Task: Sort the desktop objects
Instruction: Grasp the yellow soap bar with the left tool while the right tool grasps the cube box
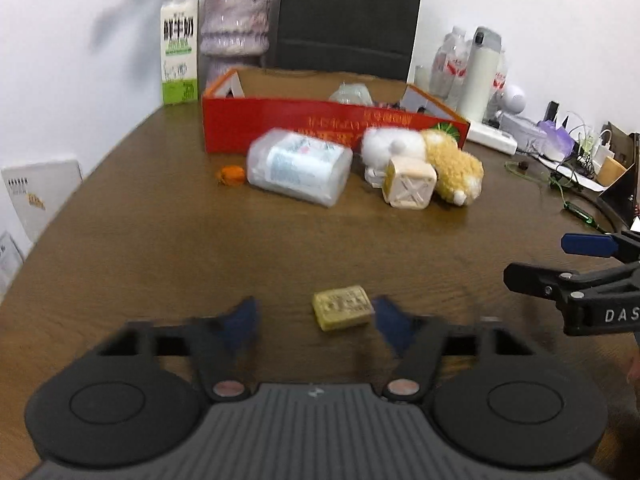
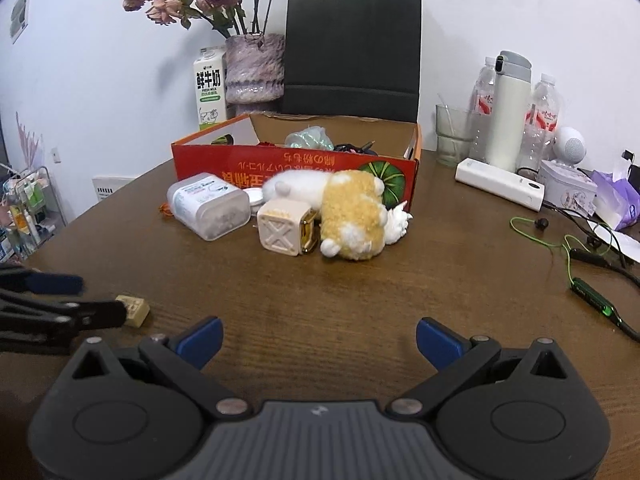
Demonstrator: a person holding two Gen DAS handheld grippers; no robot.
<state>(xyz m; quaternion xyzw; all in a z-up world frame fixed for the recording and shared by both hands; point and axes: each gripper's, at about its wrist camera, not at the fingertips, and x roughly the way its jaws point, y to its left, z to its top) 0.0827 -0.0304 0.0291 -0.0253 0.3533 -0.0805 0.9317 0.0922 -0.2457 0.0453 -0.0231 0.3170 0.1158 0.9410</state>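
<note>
On the brown table point(image 2: 320, 288), going left to right: the left gripper point(image 1: 314, 320) hangs low over the near edge, its blue pads apart with a small yellow block point(image 1: 342, 308) lying between them, nearer the right pad and seemingly untouched by either, though blur makes contact hard to rule out; farther off sit a little orange thing point(image 1: 231, 175), a clear plastic container point(image 1: 298, 166) on its side, a cream cube point(image 1: 408, 182) and a yellow-and-white plush toy point(image 1: 452, 170), all bunched just in front of the red cardboard box point(image 1: 280, 128), which already holds a few items; the right gripper point(image 2: 318, 342) waits at the near right, fingers wide apart and empty. The block is off-centre, so a squeeze could push it sideways or tip it out of the pads; it is thin and flat, so a grip too high may slide off; carrying it to the box risks brushing the toy or container crowding the front wall.
</note>
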